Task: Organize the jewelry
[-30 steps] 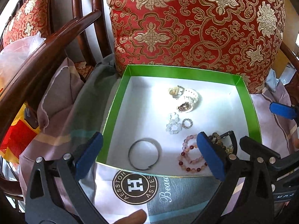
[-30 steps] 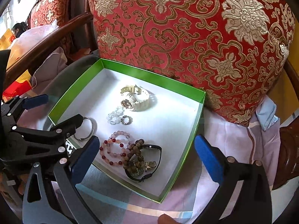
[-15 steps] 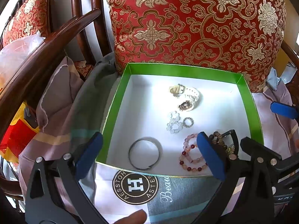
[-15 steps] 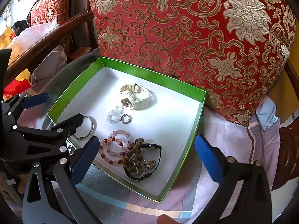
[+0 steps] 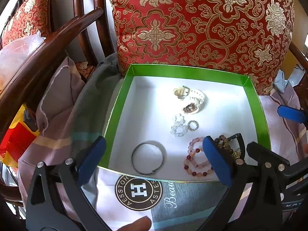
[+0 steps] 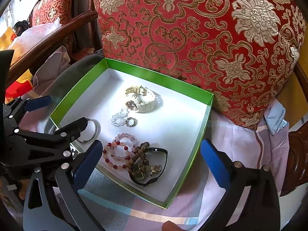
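We are holding our left gripper [image 5: 154,160] and right gripper [image 6: 151,161] wide apart, gripping nothing, hovering over the green box [image 5: 256,104] near edge, bare floor lying along its left side, jewelry running front-to-back, white watch [image 5: 189,101] lying rearmost.

Box [image 5: 256,104] floor's left half lies bare; cushion [image 5: 202,25] walls its back.

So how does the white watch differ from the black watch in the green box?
The white watch lies alone toward the back of the green box, near the cushion; the black watch sits at the front corner. The white watch touches nothing else, while the black watch is tangled with a brown bead bracelet. The white strap looks chunkier, the black thinner. Both lie on the box's white floor.
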Tool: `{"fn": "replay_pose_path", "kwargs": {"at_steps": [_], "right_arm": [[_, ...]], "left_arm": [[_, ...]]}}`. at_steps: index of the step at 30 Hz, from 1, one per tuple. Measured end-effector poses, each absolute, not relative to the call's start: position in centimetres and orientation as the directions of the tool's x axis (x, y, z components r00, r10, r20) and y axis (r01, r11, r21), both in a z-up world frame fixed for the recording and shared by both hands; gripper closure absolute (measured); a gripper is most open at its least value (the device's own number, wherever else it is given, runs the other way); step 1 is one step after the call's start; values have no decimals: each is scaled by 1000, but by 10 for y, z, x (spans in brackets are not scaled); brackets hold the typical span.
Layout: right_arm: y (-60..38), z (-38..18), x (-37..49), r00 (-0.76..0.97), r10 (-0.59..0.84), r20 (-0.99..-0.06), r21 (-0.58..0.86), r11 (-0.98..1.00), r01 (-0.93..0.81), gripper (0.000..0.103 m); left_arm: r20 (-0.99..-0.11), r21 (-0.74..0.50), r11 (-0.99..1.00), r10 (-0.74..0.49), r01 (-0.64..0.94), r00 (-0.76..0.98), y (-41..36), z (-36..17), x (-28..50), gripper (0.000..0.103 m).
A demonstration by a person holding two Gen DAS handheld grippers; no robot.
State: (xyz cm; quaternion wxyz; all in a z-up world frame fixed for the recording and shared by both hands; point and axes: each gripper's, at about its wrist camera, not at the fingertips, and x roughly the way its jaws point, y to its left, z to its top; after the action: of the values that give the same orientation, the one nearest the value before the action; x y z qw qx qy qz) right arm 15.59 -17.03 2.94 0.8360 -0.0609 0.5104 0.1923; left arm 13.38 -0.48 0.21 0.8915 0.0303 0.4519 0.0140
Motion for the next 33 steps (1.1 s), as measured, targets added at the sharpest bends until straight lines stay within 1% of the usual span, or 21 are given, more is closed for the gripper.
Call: {"fn": "replay_pose_path", "kwargs": {"at_steps": [33], "right_arm": [[-170, 29, 159, 396, 248, -884, 80, 915, -395, 1]], "left_arm": [[-806, 71, 997, 48, 16, 590, -8, 1, 137, 2]]}}
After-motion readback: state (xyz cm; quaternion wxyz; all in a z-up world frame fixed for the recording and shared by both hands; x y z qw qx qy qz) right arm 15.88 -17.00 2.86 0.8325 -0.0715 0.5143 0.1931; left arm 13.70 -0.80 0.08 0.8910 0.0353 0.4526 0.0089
